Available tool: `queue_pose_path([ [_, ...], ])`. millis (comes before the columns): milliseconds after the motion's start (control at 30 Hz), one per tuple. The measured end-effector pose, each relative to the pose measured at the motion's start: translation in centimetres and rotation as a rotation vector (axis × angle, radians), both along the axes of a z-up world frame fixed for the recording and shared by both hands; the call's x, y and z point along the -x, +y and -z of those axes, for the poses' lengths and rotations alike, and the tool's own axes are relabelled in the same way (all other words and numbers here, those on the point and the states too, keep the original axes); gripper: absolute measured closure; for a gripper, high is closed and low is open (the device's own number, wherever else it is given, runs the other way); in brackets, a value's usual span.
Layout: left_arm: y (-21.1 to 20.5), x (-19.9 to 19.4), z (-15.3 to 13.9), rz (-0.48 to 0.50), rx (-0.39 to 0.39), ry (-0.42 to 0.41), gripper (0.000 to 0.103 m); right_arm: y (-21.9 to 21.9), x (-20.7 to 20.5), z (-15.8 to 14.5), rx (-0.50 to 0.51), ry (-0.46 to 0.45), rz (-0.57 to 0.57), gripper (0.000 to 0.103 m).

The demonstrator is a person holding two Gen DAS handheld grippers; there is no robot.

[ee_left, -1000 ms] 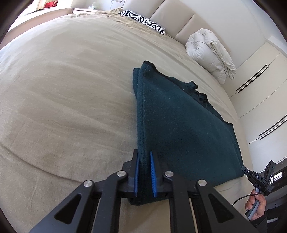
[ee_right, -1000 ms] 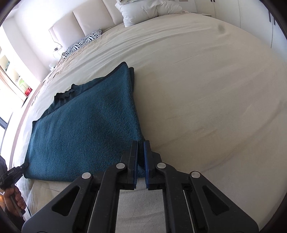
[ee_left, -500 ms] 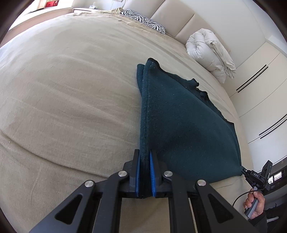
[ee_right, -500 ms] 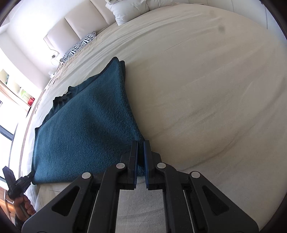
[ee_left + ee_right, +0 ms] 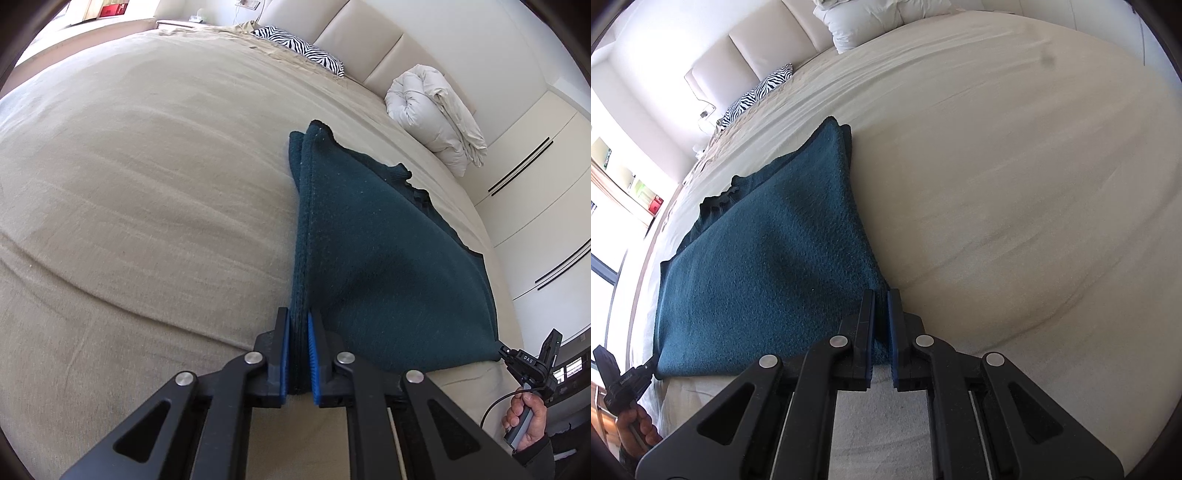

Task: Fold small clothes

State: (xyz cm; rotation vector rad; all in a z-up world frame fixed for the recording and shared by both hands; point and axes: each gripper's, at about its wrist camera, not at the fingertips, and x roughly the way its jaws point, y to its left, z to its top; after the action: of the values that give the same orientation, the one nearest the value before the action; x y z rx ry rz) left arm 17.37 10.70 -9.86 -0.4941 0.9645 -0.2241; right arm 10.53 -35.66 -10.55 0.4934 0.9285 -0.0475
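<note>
Left wrist view: the left gripper (image 5: pixel 298 354), blue pads closed on a near corner of the dark teal garment (image 5: pixel 384 258), lifts that edge off the beige bed cover (image 5: pixel 147 192). The doubled edge runs straight away toward the headboard (image 5: pixel 354 40); the near hem stretches rightward to the right gripper (image 5: pixel 504 355), whose fingertips meet the far corner, though its grip is too small to judge. The underside fold is hidden.

Right wrist view: the right gripper (image 5: pixel 881 328), pads nearly together, pinches the other near corner of the garment (image 5: pixel 768 258). The cloth extends left to the left gripper (image 5: pixel 652 363), partly cut off at the frame edge
</note>
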Motion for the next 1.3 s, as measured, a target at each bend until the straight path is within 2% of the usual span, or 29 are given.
queue_pose_path([
  [200, 0.2, 0.0, 0.0, 0.004, -0.001, 0.003, 0.088, -0.2, 0.1, -0.1, -0.018, 0.001, 0.006, 0.095],
  [300, 0.6, 0.6, -1.3, -0.011, -0.028, -0.016, 0.076, -0.7, 0.8, -1.2, -0.038, -0.012, 0.049, 0.083],
  [367, 0.7, 1.2, -2.8, -0.022, -0.064, -0.061, 0.069, -1.1, 1.7, -2.5, -0.048, -0.052, 0.090, 0.075],
  [400, 0.6, 1.4, -3.6, -0.027, -0.083, -0.082, 0.063, -1.2, 2.0, -3.2, -0.048, -0.070, 0.104, 0.071],
  [433, 0.3, 1.4, -4.5, -0.025, -0.102, -0.099, 0.057, -1.1, 2.2, -3.9, -0.050, -0.087, 0.112, 0.059],
  [467, -0.2, 1.1, -5.3, -0.014, -0.121, -0.114, 0.055, -0.8, 2.1, -4.6, -0.051, -0.101, 0.113, 0.048],
  [533, -1.9, -0.1, -6.5, 0.025, -0.142, -0.145, 0.051, 0.5, 1.4, -6.2, -0.070, -0.142, 0.083, 0.048],
  [633, -5.9, -3.1, -7.2, 0.097, -0.180, -0.174, 0.046, 4.2, -1.3, -7.0, -0.190, -0.170, -0.047, 0.048],
  [767, -10.7, -8.2, -6.4, 0.147, -0.215, -0.159, 0.046, 10.1, -6.6, -5.9, -0.342, -0.155, -0.179, 0.048],
  [867, -13.0, -11.2, -5.6, 0.162, -0.325, -0.173, 0.046, 13.2, -10.7, -4.3, -0.438, -0.128, -0.213, 0.048],
  [967, -13.0, -13.6, -3.9, 0.143, -0.393, -0.123, 0.046, 15.9, -14.5, -2.3, -0.525, -0.072, -0.266, 0.048],
  [1033, -11.8, -14.5, -1.9, 0.126, -0.367, -0.050, 0.046, 17.2, -16.2, -1.4, -0.515, -0.059, -0.281, 0.048],
  [1100, -11.0, -14.1, -0.7, 0.129, -0.336, -0.064, 0.046, 17.2, -17.6, -0.2, -0.502, -0.048, -0.263, 0.050],
  [1133, -11.0, -13.7, -0.6, 0.139, -0.351, -0.083, 0.045, 16.4, -18.1, 0.5, -0.508, -0.044, -0.235, 0.054],
  [1233, -11.2, -13.2, -0.4, 0.149, -0.373, -0.098, 0.045, 12.8, -19.0, 1.9, -0.559, -0.067, -0.162, 0.069],
  [1300, -11.0, -13.4, -0.3, 0.150, -0.358, -0.092, 0.045, 10.0, -19.2, 2.2, -0.560, -0.095, -0.106, 0.071],
])
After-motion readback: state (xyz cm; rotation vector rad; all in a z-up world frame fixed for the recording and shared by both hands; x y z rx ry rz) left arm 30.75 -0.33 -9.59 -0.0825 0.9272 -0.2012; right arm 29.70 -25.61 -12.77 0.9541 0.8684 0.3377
